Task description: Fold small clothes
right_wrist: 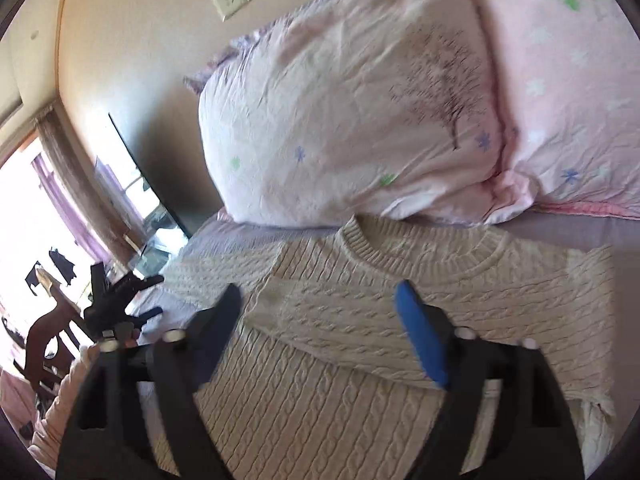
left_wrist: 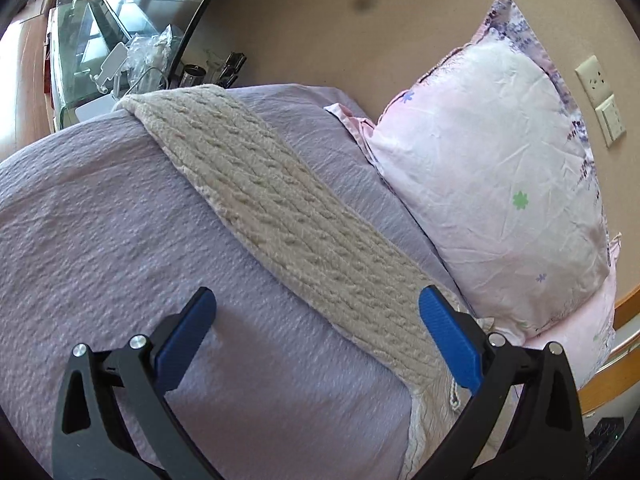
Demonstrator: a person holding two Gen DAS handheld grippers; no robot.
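A cream cable-knit sweater (right_wrist: pixel 360 312) lies flat on the lilac bedspread (left_wrist: pixel 100 216), neck toward the pillows. One sleeve is folded across its chest. The other sleeve (left_wrist: pixel 280 208) stretches out straight over the bedspread in the left wrist view. My left gripper (left_wrist: pixel 316 304) is open and empty, hovering above the sleeve where it meets the body. It also shows in the right wrist view (right_wrist: pixel 120 304) at the left. My right gripper (right_wrist: pixel 320 300) is open and empty just above the sweater's chest.
A pink and white flowered pillow (left_wrist: pixel 492 184) leans on the beige wall behind the sweater, also in the right wrist view (right_wrist: pixel 340 120), with a pink pillow (right_wrist: pixel 568 80) beside it. A cluttered glass desk (left_wrist: pixel 104 52) stands past the bed's far end. Wall sockets (left_wrist: pixel 600 96) sit above the pillow.
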